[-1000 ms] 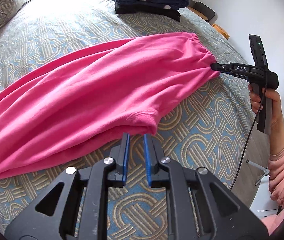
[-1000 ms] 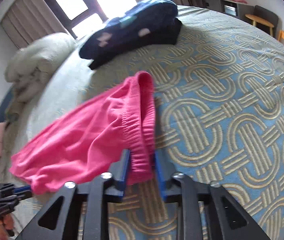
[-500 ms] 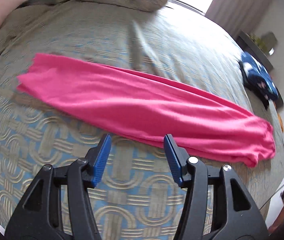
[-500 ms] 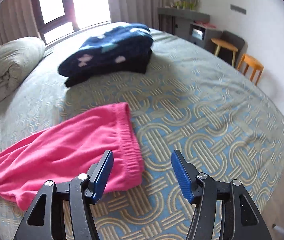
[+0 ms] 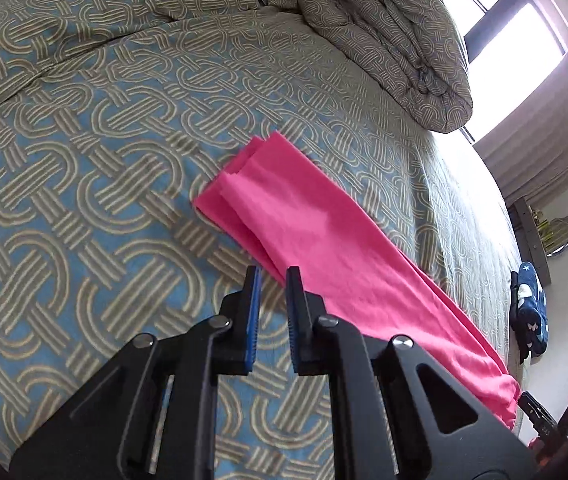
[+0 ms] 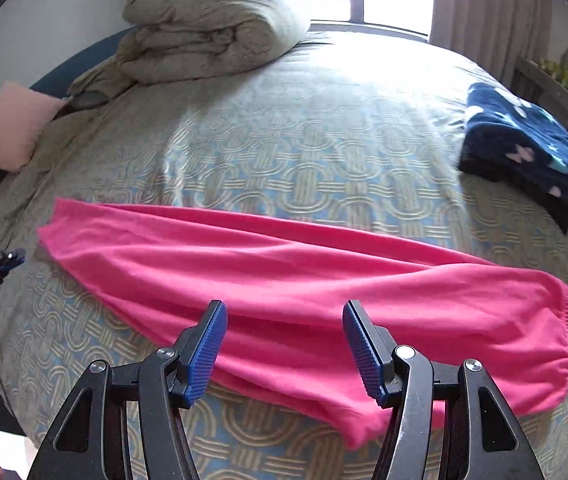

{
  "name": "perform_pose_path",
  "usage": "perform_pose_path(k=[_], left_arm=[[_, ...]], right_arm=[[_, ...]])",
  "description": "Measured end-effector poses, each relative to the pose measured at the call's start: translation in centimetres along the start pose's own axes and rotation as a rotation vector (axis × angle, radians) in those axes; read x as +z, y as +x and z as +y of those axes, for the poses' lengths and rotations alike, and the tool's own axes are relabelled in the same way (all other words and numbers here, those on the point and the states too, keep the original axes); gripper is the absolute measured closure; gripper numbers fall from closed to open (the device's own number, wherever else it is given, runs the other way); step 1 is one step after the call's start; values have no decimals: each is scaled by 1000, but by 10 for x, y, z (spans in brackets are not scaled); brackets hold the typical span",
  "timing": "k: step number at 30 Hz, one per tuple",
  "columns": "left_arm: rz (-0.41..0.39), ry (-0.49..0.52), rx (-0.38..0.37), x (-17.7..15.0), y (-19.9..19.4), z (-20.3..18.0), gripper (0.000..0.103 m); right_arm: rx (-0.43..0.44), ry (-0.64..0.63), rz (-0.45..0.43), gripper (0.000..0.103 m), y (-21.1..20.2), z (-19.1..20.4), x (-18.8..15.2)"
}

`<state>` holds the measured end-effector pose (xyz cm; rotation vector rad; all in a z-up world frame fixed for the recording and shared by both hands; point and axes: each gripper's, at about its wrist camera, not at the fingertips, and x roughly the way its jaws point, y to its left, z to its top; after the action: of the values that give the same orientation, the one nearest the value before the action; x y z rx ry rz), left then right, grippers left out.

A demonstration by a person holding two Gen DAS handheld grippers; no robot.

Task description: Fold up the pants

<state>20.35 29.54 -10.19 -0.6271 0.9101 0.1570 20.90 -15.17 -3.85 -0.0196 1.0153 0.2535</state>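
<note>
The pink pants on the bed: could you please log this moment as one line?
pink pants: folded lengthwise, flat on bed | left gripper: closing, empty, near leg end | right gripper: open, empty, above pants

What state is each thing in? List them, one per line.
Pants: folded lengthwise, flat on the bed, not held.
Left hand-held gripper: jaws closing, nothing between them.
Right hand-held gripper: open, empty, above the pants.
Navy clothes: folded, stacked.
Duvet: bundled.
</note>
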Motion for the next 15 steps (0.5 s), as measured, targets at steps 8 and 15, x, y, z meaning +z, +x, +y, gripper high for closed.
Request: perform_pose_path(k=[8, 15], left_arm=[[52, -32, 24, 33, 47, 12, 90], [-156, -21, -93, 49, -2, -8, 103]], right_arm=[[-33, 3, 86, 42, 28, 32, 6], [-45, 72, 98, 42, 36, 26, 17]])
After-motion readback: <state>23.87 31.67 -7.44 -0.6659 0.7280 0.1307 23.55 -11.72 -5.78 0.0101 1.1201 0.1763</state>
